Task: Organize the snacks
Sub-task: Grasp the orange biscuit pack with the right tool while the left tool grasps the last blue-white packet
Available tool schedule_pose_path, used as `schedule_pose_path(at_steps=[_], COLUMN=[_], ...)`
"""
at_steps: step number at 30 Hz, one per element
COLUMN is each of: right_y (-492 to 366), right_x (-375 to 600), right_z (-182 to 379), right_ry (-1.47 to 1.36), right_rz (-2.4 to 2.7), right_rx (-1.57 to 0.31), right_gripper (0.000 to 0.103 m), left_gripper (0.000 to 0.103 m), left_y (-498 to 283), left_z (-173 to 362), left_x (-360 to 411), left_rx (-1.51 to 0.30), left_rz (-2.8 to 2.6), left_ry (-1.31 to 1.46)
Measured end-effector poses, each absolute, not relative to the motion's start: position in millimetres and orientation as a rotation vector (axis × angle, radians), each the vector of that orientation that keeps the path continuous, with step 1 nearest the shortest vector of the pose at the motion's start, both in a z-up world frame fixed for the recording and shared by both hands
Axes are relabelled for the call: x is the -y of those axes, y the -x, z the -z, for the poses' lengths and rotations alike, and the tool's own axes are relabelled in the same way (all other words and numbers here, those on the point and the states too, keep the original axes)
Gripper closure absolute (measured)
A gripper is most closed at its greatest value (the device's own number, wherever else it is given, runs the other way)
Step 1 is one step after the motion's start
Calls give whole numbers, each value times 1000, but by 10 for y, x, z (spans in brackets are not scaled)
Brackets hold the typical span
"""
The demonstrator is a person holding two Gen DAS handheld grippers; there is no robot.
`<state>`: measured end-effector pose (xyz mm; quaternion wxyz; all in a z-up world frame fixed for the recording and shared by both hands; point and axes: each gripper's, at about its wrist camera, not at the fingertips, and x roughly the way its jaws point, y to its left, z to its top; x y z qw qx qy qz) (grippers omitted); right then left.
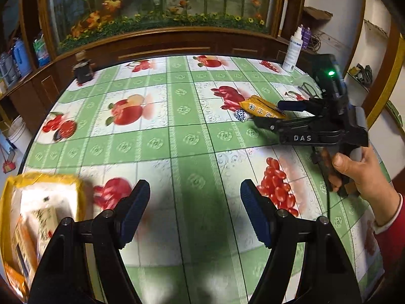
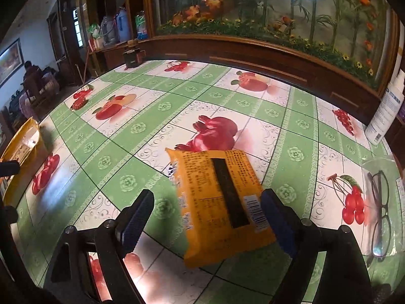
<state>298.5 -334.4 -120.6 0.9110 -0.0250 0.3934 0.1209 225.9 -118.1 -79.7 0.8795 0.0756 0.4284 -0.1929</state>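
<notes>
An orange snack packet (image 2: 220,202) lies between the fingers of my right gripper (image 2: 207,217). Its right edge touches the right pad (image 2: 278,217); a clear gap separates it from the left pad (image 2: 136,217), so the jaws stand open around it. A small blue-and-white candy (image 2: 173,172) peeks out at the packet's left edge. From the left wrist, the right gripper (image 1: 267,113) is at the right, held by a hand (image 1: 359,172), with the packet (image 1: 263,107) and candy (image 1: 241,115) at its tips. My left gripper (image 1: 195,210) is open and empty over the tablecloth. A yellow box (image 1: 38,202) of snacks sits to its left.
The yellow box (image 2: 22,147) stands at the table's left edge. A white bottle (image 2: 384,116) stands far right, and glasses in a clear bag (image 2: 379,212) lie near my right gripper. A dark jar (image 1: 82,69) stands at the back left. A wooden cabinet borders the far side.
</notes>
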Motion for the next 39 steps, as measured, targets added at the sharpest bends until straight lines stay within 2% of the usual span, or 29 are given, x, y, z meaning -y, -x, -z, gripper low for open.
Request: schedule_pose_path(at_steps=[1,2,4,7,8,9,11,14,15,17,27,29,30,31,32,39], right_y=[-2958,-2930,-2907,-2919,-2947,-2973,-3042,-3152,-3167,-3137,-2462,-2291,-2221,-2154,-2078,-1787], right_x=[3405,3452,3497,3526,3551,3576,3642,3659,3662,3700,4134,4190,4219,4242,4265,4216], right_z=[1189,1173,1151,1166,1173,1176,1185,1251,1286,1308,1162,1094,1056,1019,974,752], right_ry=[20,-7,-16,5,4,-8,-47,-33,-32,-47,-269,-309,-322,-335,-350,-377], right_rz=[-250,-261,-253,-266,-257,-256,-271,-273,-277,-268,-221,-227,-225,-225,-222,-235], right_rx=[-809,-807,-804,-813,-822,-829,-844,-888,-898,-887,-784,-759,-748,-740,-727,-675], right_gripper=[38,43,45,40,32,29,28,22,22,32,32,32,32,32,32,32], left_gripper=[29,29,29,29,29,29,29,29,29,29,30,50,55,67,85,86], left_y=[-2321,-2362,-2472,-2588,-2608,-2631,-2683,-2746,-2776,-2838,-3208,-3276,-3291,-3300,-3306,-3185], left_z=[820,837,886,948,957,970,993,1005,1008,1024,1196,1255,1255,1262,1269,1262], left_x=[1235,1285,1429,1699,1755,1834,1932,2059,2074,2131,2559,2589,2577,2570,2563,2519], left_rx=[-902,-905,-917,-929,-930,-930,-931,-925,-922,-925,-930,-965,-951,-948,-952,-951], left_rz=[409,420,450,496,508,517,537,566,574,585,633,645,641,628,627,627], left_ry=[-162,-165,-186,-249,-263,-285,-318,-358,-363,-373,-405,-379,-360,-353,-343,-326])
